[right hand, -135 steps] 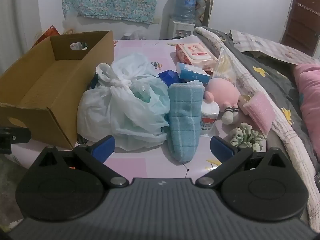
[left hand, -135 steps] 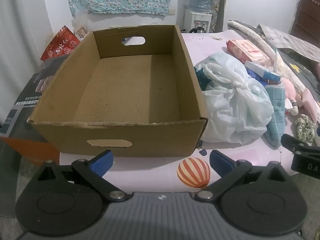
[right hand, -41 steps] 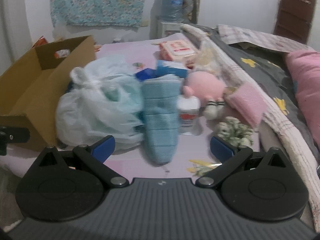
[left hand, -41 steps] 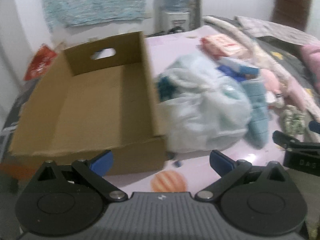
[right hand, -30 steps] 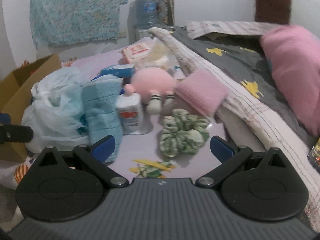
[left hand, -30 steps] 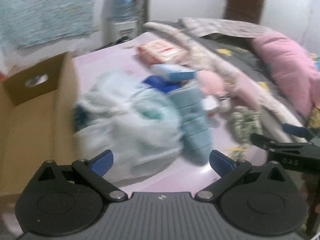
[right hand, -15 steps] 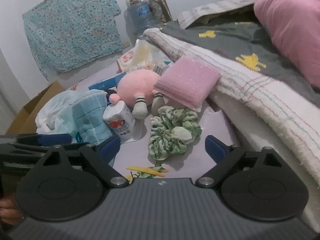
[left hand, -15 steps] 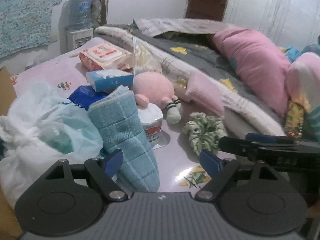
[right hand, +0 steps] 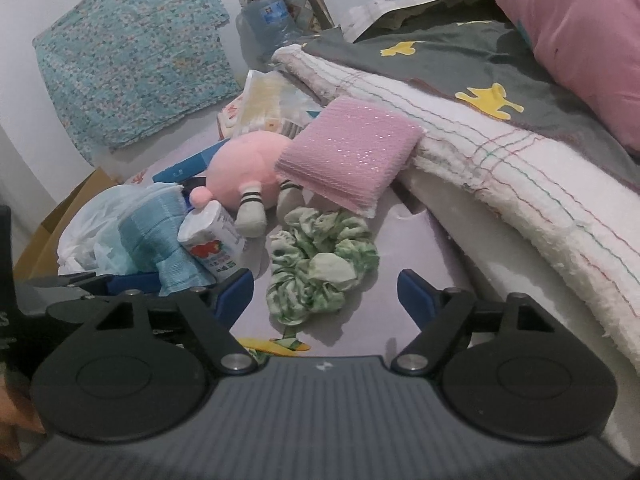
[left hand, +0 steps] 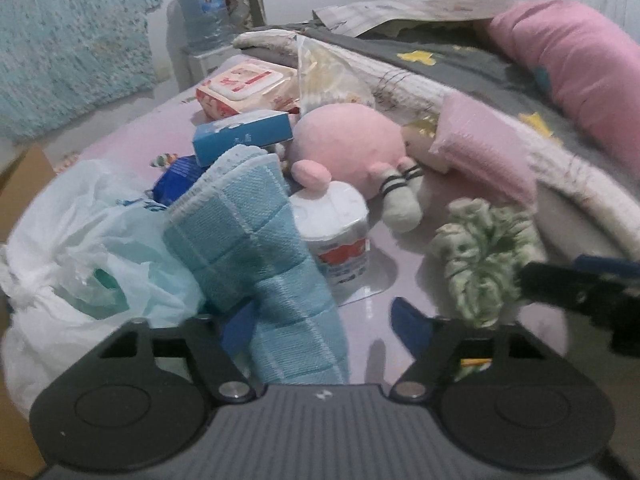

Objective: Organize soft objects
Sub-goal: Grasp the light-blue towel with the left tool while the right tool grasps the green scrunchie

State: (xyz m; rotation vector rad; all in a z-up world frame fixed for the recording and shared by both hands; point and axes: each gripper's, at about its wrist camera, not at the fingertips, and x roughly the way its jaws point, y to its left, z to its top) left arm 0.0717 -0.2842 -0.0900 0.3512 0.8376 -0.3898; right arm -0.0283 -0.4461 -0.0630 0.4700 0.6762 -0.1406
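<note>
Both tools gape, holding nothing — left tool [left hand: 322,326] straddles the blue microfiber cloth [left hand: 256,256], right tool [right hand: 326,294] frames the green scrunchie [right hand: 318,270] at the surface's near edge. Pinch deep — fabric slips.

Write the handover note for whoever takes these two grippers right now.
Left gripper: open, straddling the blue cloth, nothing held.
Right gripper: open, aimed at the green scrunchie, nothing held.
Pink plush and pink sponge lie just behind; white plastic bag to the left.
Done: nothing visibly packed.
Left: pick up each soft item and put it away.
</note>
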